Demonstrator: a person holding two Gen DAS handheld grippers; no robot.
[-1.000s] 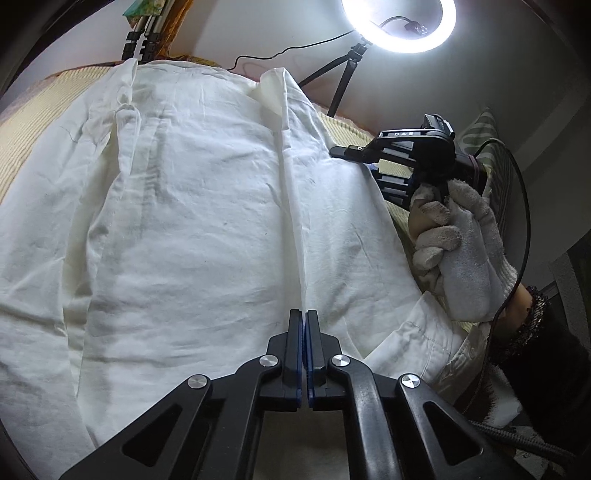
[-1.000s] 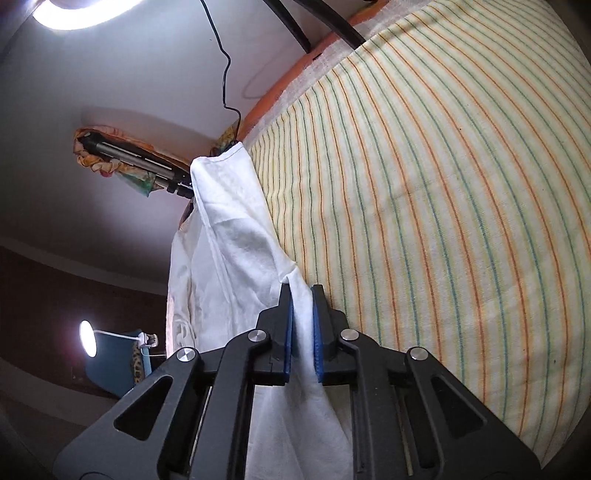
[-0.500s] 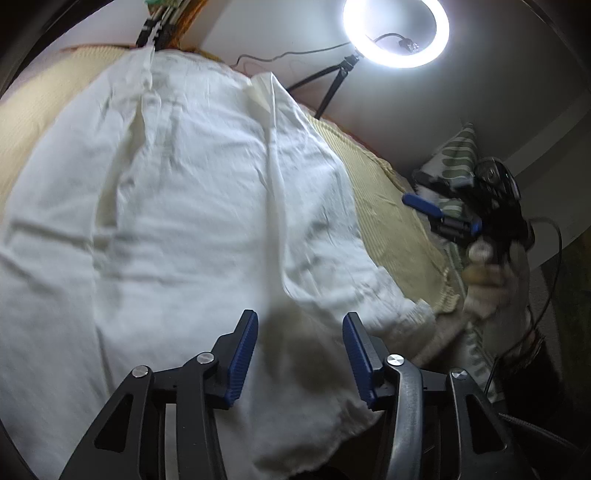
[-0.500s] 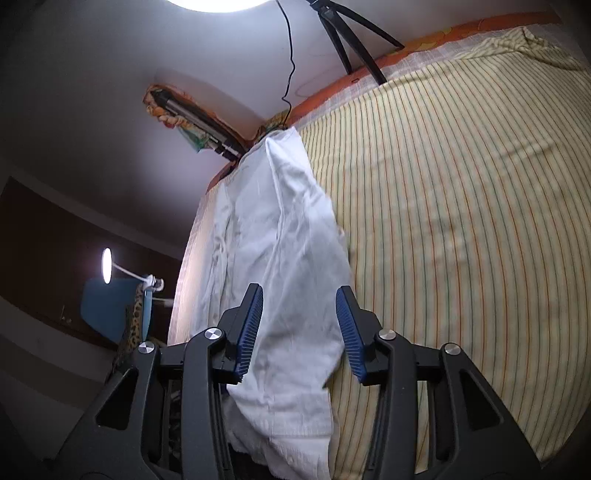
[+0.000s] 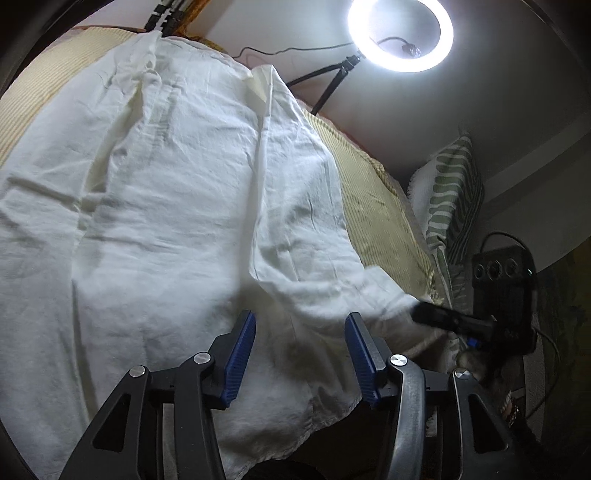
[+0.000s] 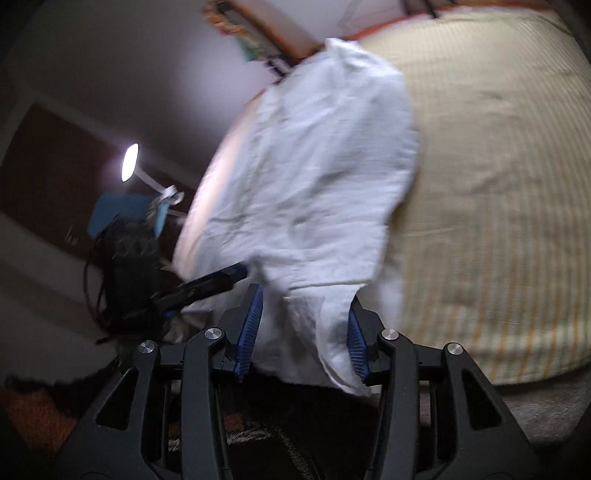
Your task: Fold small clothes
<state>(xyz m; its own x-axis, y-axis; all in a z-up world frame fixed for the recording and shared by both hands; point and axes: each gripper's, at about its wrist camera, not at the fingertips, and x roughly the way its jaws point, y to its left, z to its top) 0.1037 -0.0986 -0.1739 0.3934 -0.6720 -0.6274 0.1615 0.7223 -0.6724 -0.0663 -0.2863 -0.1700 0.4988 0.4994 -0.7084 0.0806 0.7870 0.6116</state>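
White shirt [image 5: 177, 221] spread flat on the striped bed [image 5: 373, 206], one side folded in along a lengthwise crease, hem hanging past the near edge. Left gripper [image 5: 299, 354]: fingers parted about halfway, jaws just opened, cloth below them, nothing gripped. Right gripper [image 6: 301, 328]: likewise half open, just released; shirt hem shows between the blue pads, not pinched. Right-wrist view blurred. Ring light [image 5: 400, 33] glowing beyond the bed; patterned pillow [image 5: 450, 199] at its far side.

Both grippers, L [image 5: 300, 345] & R [image 6: 304, 325], just opened.
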